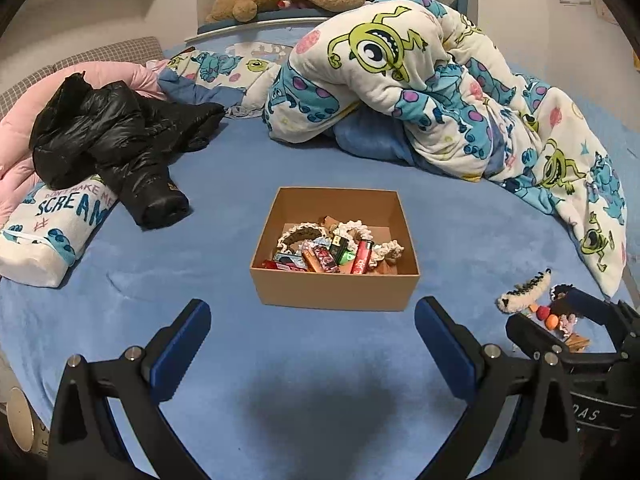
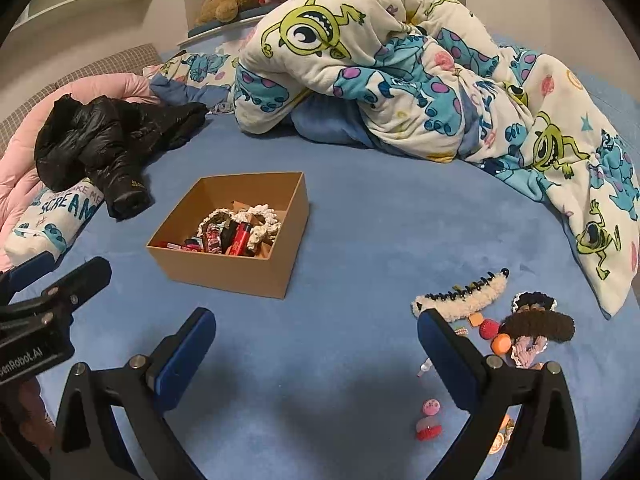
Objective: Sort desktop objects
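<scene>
Judging by the cardboard box [image 2: 228, 240], sorting is well along: lighters and hair clips already lie inside. Right of the box, a fluffy white clip [image 2: 460, 296], brown clip [image 2: 540, 326] and small trinkets remain on the bed [image 2: 360, 248]. Both left tongs [image 1: 312, 344] and right tongs [image 2: 316, 352] hang spread, empty.

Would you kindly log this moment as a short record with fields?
surface: blue bedsheet
container: open cardboard box, partly filled with lighters and fuzzy hair clips
unsorted items: cream fuzzy hair clip, brown fuzzy hair clip, small round trinkets near it
left gripper: open, empty, facing the box
right gripper: open, empty, its right finger close to the cream clip
background: black puffer jacket, cartoon-monster blanket
</scene>
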`<act>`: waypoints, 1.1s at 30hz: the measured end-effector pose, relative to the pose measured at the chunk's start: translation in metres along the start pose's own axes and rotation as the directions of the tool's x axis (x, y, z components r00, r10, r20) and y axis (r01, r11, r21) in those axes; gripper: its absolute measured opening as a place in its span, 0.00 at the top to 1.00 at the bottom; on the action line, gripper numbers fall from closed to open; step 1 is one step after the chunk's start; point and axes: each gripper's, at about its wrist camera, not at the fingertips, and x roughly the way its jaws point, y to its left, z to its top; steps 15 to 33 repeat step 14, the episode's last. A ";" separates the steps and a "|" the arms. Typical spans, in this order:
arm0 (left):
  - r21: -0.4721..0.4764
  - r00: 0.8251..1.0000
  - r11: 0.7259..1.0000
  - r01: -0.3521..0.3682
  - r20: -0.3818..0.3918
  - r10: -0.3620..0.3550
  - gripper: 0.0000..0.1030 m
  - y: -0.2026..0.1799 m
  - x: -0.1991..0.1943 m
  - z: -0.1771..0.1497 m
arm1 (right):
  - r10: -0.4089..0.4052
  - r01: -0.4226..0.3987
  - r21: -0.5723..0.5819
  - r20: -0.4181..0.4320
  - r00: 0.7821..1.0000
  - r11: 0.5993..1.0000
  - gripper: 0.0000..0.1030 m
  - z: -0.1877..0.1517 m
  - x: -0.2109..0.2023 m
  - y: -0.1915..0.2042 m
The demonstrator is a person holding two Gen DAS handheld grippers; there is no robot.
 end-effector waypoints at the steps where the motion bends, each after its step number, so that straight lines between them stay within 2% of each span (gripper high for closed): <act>1: 0.006 1.000 1.000 0.003 -0.003 -0.003 0.00 -0.001 0.000 0.000 | 0.002 -0.002 0.002 0.000 1.000 1.000 0.00 0.000 -0.001 0.000; 12: 0.044 1.000 0.999 -0.015 -0.009 0.016 0.00 -0.010 0.006 -0.004 | 0.019 -0.019 -0.002 -0.008 1.000 1.000 0.00 -0.003 0.001 0.002; 33: 0.044 1.000 0.999 -0.012 -0.003 0.012 0.00 -0.010 0.006 -0.004 | 0.020 -0.020 -0.001 -0.007 1.000 1.000 0.00 -0.003 0.001 0.002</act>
